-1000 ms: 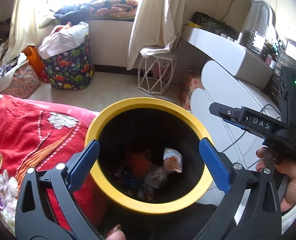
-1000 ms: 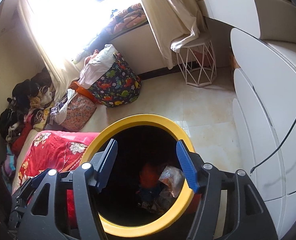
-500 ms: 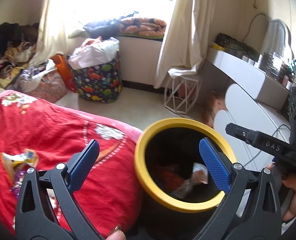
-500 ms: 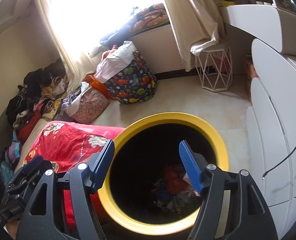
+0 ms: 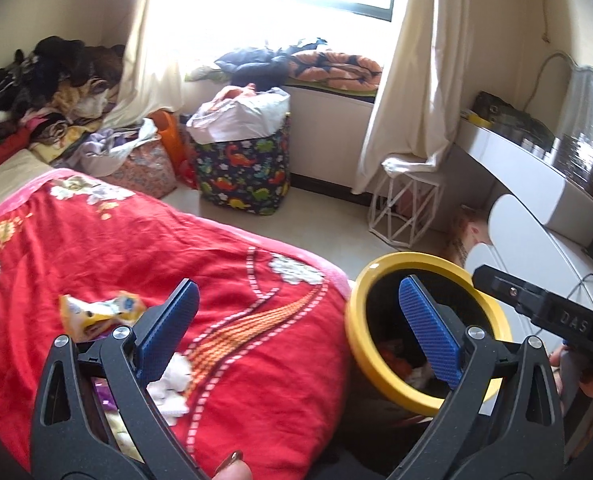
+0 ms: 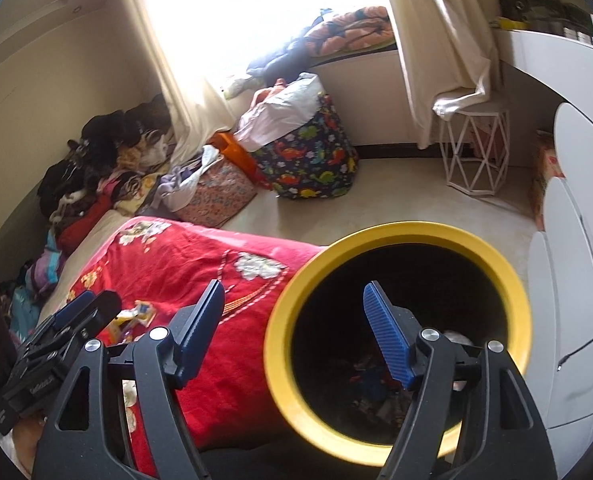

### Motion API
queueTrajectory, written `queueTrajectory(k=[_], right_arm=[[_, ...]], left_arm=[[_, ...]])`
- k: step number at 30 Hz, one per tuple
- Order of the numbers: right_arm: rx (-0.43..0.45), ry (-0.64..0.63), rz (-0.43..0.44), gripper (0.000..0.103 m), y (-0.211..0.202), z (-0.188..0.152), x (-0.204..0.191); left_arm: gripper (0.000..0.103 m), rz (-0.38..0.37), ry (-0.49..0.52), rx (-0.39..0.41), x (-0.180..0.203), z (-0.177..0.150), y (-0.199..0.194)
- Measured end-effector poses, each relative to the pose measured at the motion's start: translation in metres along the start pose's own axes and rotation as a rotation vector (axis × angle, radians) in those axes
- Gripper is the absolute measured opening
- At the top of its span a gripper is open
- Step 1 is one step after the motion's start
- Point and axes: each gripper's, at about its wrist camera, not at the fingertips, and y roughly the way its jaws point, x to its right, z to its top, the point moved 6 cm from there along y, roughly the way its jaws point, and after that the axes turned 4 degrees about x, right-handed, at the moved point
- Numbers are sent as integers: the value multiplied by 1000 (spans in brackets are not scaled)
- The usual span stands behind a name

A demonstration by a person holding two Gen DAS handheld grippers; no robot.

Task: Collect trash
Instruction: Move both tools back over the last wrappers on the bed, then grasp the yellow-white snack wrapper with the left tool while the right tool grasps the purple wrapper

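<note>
A black bin with a yellow rim (image 5: 358, 344) (image 6: 280, 344) stands beside the bed, with wrappers and scraps at its bottom. My left gripper (image 5: 296, 324) is open and empty above the red blanket (image 5: 136, 248), left of the bin. A yellow snack wrapper (image 5: 96, 312) lies on the blanket just left of its left finger, with white crumpled paper (image 5: 172, 384) below. My right gripper (image 6: 292, 320) hangs over the bin's left rim; its jaws are opening with nothing between them. The same wrapper (image 6: 136, 314) shows left of it.
A dinosaur-print bag (image 5: 244, 172) and a white wire stool (image 5: 404, 212) stand on the floor by the window. A white dresser (image 6: 576, 280) sits right of the bin. Clothes are piled (image 5: 36, 92) at the bed's far end.
Both grippers have swung left from over the bin towards the bed. The bin has slid to the right in both views, and the wrapper on the blanket has come into sight.
</note>
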Motion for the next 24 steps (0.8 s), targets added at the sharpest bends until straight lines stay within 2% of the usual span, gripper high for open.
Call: queueTrajectory(k=[10, 18, 24], right_arm=[[-66, -97, 75, 71, 23, -21, -61], [-135, -190, 159, 71, 48, -42, -125], [-209, -256, 233, 71, 69, -66, -173]], left_arm=[[92, 119, -80, 6, -74, -3, -12], [92, 220, -160, 0, -144, -6, -23], [92, 265, -225, -16, -191, -9, -29]])
